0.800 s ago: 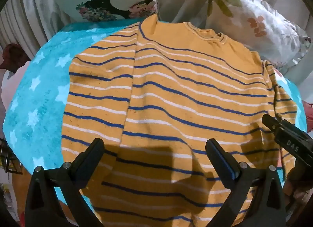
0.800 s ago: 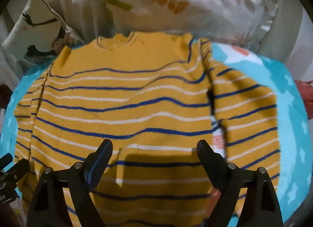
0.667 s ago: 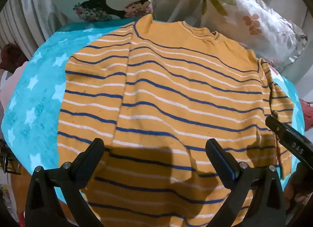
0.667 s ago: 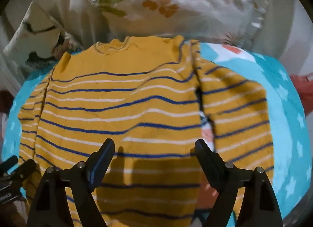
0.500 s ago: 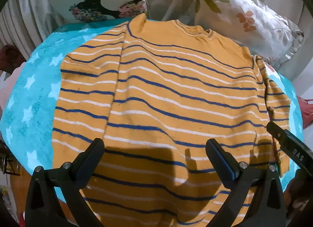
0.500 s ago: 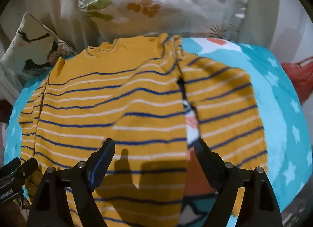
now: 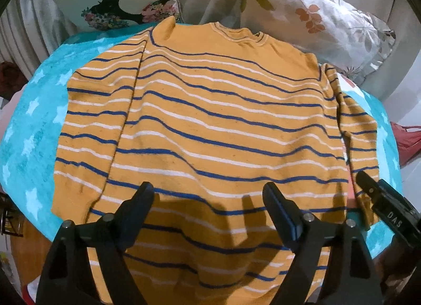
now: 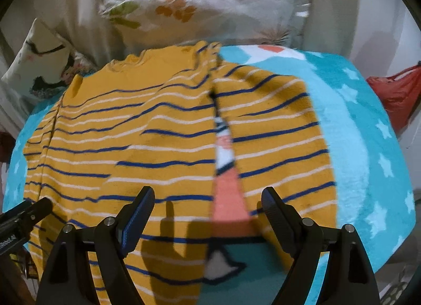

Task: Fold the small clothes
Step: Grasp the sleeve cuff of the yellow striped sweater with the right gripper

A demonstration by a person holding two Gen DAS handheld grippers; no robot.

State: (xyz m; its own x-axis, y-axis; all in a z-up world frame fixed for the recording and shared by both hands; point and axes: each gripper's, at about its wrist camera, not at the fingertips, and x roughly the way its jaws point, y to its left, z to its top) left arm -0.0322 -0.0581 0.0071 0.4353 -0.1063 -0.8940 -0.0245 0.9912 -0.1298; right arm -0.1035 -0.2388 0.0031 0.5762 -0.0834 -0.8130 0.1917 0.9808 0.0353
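- The left gripper point(image 7: 208, 199) is hovering over the sweater's hem, its fingers point(image 7: 139, 199) spread wide and pinching nothing.
- The right gripper point(image 8: 208, 205) is hanging above the gap between the sweater's body and its right sleeve point(image 8: 276, 134), fingers point(image 8: 273, 207) spread and empty.
- The sweater point(image 7: 215, 120) is lying flat on the blanket point(image 7: 31, 126), sleeves lying alongside its body.
- Two pillows point(image 7: 310, 15) are leaning just beyond the sweater's collar.
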